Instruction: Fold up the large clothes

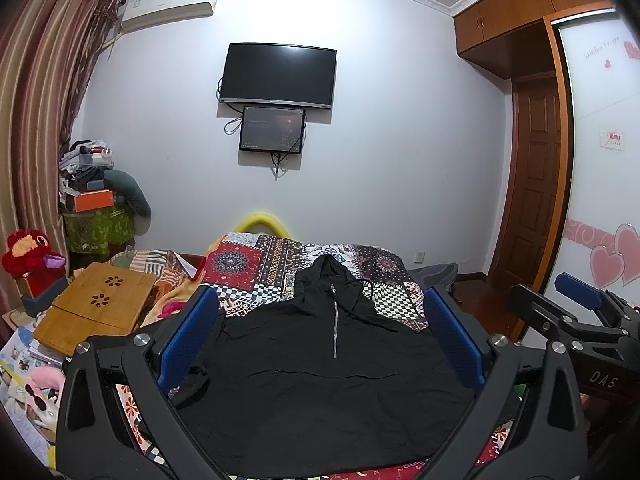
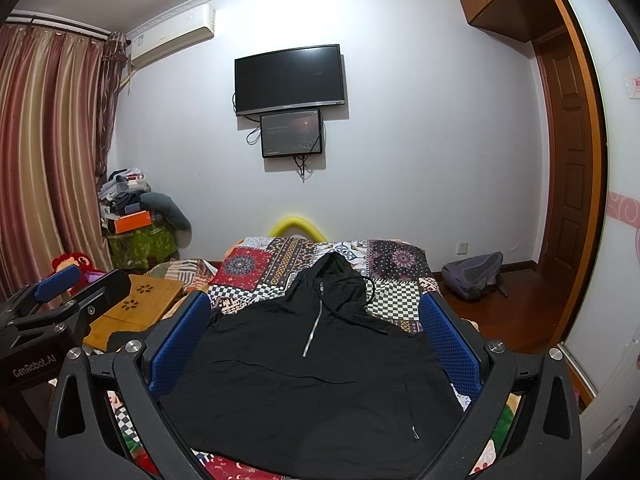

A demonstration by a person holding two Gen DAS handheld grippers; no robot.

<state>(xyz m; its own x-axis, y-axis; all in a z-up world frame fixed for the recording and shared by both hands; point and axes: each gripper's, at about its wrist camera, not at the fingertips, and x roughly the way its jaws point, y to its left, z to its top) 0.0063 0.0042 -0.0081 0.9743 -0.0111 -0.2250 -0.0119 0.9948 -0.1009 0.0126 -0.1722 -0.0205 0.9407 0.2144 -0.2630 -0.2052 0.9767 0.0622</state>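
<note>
A black zip-up hoodie (image 1: 320, 376) lies spread flat, front up, on a patchwork bedspread (image 1: 280, 264), hood pointing to the far wall. It also shows in the right wrist view (image 2: 312, 392). My left gripper (image 1: 320, 328) is open and empty, held above the hoodie's near half, its blue pads (image 1: 188, 336) wide apart. My right gripper (image 2: 316, 328) is open and empty, likewise above the hoodie. Each gripper shows at the edge of the other's view: the right one (image 1: 576, 304) to the right, the left one (image 2: 60, 292) to the left.
A bamboo lap desk (image 1: 100, 308) lies on the bed's left side, with toys and papers beside it. A pile of clothes and boxes (image 1: 96, 196) stands in the far left corner. A grey backpack (image 2: 476, 276) lies on the floor at right. A TV (image 1: 278, 74) hangs ahead.
</note>
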